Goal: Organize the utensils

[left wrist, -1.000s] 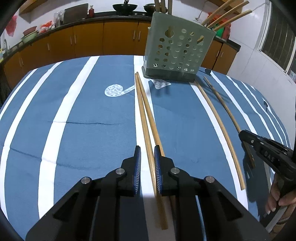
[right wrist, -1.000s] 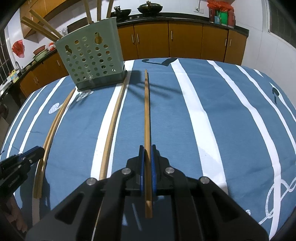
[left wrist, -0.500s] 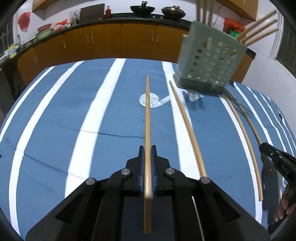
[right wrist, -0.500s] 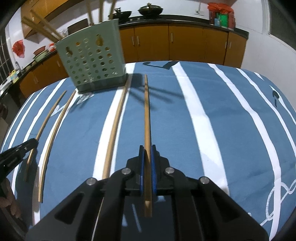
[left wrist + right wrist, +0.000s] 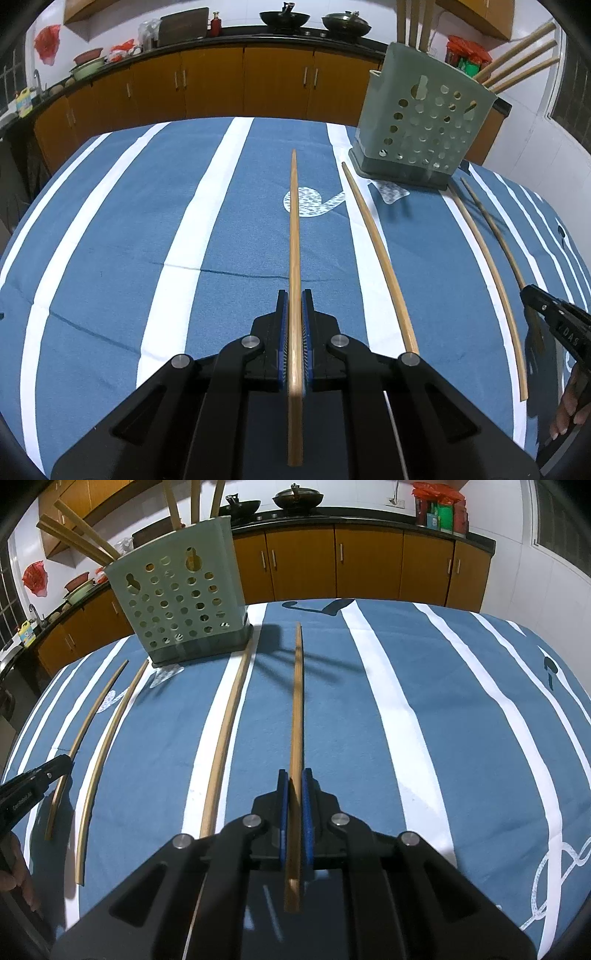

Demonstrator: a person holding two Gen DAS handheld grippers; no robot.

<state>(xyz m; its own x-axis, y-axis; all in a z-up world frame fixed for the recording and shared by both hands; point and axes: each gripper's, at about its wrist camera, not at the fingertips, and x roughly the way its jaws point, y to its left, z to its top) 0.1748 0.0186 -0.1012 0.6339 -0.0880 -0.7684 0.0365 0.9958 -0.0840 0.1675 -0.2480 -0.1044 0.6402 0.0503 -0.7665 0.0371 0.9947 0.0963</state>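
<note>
Nearest me, my left gripper (image 5: 294, 325) is clamped tight on a long, slim wooden chopstick (image 5: 294, 236), the blue pads pressing both its sides near the thick end, the tip reaching out over the middle of the blue, white-striped tablecloth (image 5: 129, 240). My right gripper (image 5: 294, 805) is closed the same way on a second wooden chopstick (image 5: 296, 709), which points toward the table's far edge.

Just beyond the grippers, two loose chopsticks lie flat on the cloth between my hands. One pale bamboo chopstick (image 5: 380, 254) lies beside the one in my left gripper; another pale bamboo chopstick (image 5: 227, 731) lies along a white stripe next to my right one, its far tip close to the holder's base.

Farther out, toward the far edge of the table, stands the pale green perforated plastic utensil holder (image 5: 424, 133), upright. Several wooden sticks (image 5: 79, 541) already lean out of its top, so I judge part of the sorting is done.

What is left, as I read it: the two chopsticks I hold have yet to go into the holder, and then the two on the cloth.
</note>
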